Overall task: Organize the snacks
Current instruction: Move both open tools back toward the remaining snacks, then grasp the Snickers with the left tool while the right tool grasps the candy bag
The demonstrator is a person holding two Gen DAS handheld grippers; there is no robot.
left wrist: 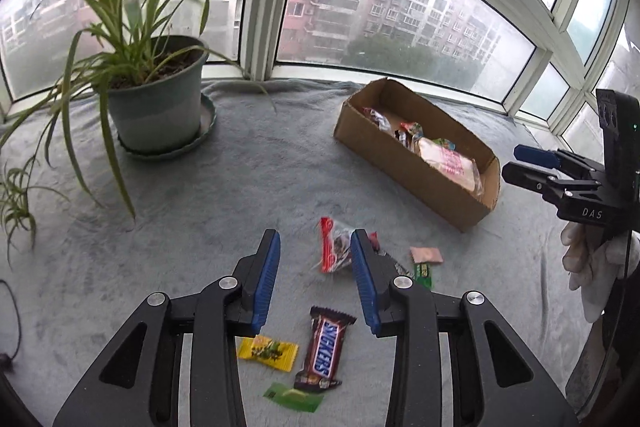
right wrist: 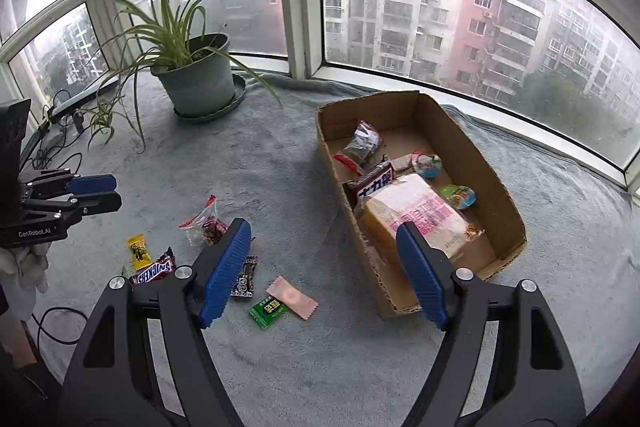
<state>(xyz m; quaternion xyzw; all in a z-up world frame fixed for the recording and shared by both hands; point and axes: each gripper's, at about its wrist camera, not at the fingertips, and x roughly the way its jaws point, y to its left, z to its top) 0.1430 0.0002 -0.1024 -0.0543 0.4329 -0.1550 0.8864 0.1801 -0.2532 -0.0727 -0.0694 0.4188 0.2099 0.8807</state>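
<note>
Right wrist view: grey fleece blanket spread across the whole window ledge. On it, at right, long open brown cardboard box, already holding a big clear-wrapped pale loaf with pink print, a dark bar with white characters, a small clear bag of dark pieces and two round foil-lidded cups. Far left by the window, spider plant in a grey-green plastic pot on a matching saucer.

Right gripper empty, blue-padded fingers spread wide, hovering over bare blanket between the box and the loose snacks. Left gripper likewise empty, fingers well apart, hanging above the loose pile.

Loose on the blanket, left of the box and apart from it: brown Snickers bar; red-edged clear packet of dark dried fruit; yellow candy wrapper just beside the Snickers; flat green sachet near its lower end; pale pink sachet touching a small green packet; small black patterned packet, partly hidden behind the right gripper's left finger.
</note>
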